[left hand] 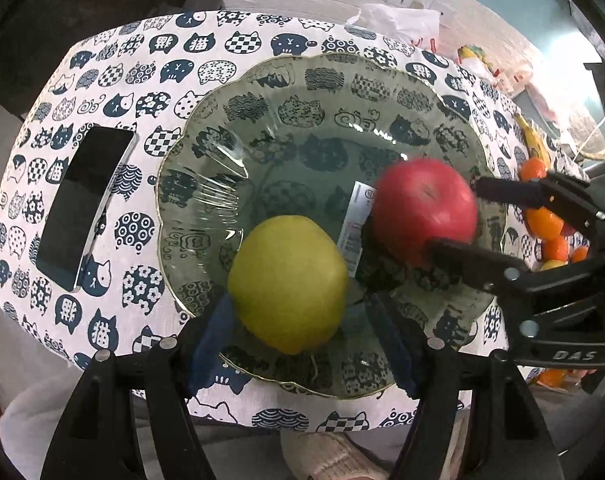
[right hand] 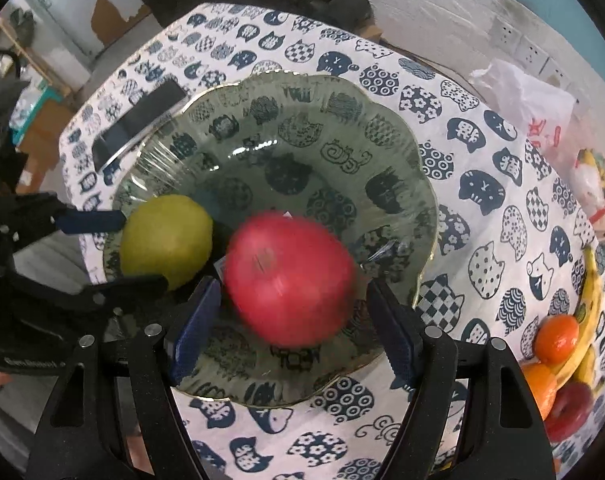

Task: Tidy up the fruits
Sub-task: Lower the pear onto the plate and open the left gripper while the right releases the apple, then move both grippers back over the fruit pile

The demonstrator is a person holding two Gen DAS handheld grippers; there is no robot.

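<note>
Two open claws, left (left hand: 302,340) astride green apple (left hand: 288,284), right (right hand: 292,332) astride red apple (right hand: 290,278), over glass plate (left hand: 302,92).

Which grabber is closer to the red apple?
Right. The right gripper has its fingers on either side of the red apple over the glass plate. The left gripper is around the green apple beside it.

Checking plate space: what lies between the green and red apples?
Between green apple and red apple, a white printed label lies on the plate, in the left wrist view.
</note>
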